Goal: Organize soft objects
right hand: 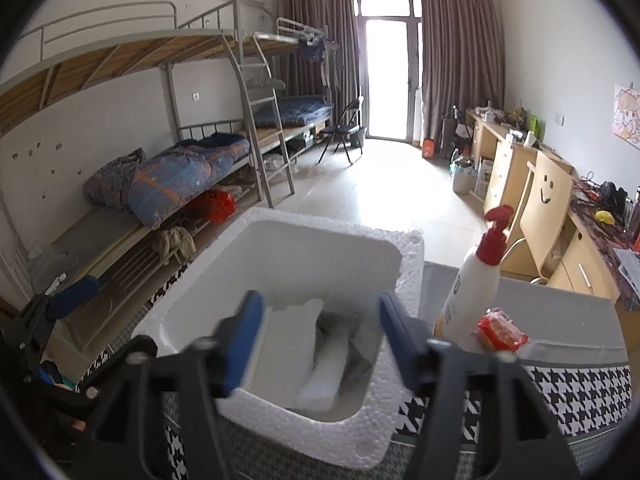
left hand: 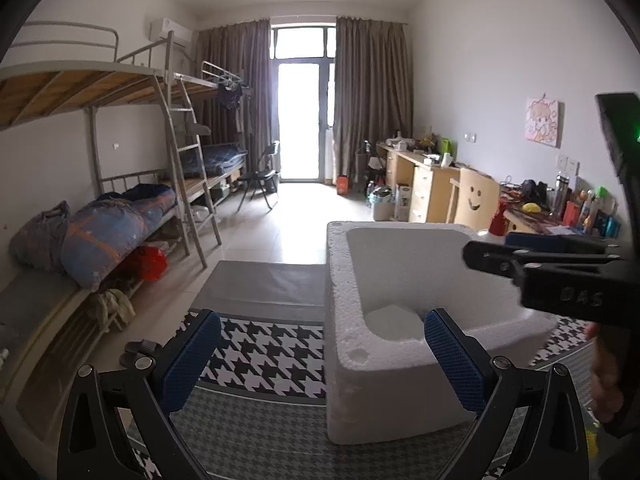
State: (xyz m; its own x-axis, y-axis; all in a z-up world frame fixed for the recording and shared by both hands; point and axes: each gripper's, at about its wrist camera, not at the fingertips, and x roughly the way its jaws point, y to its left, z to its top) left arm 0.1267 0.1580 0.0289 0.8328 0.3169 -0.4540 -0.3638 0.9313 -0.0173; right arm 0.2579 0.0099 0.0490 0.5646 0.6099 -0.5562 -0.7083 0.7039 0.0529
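A white foam box (left hand: 352, 288) stands on a houndstooth cloth (left hand: 264, 352); in the right wrist view the box (right hand: 404, 280) holds white soft packs (right hand: 316, 384) and a grey pack (right hand: 344, 332). My left gripper (left hand: 322, 358) is open and empty at the box's near left corner. My right gripper (right hand: 320, 344) is open and empty, hovering just above the box's opening; it also shows in the left wrist view (left hand: 496, 258) over the box.
A white pump bottle with a red top (right hand: 476, 280) and a red packet (right hand: 500, 332) stand right of the box. Bunk beds (left hand: 120, 200) line the left wall, desks (left hand: 432, 184) and a smiley chair (right hand: 548, 200) the right.
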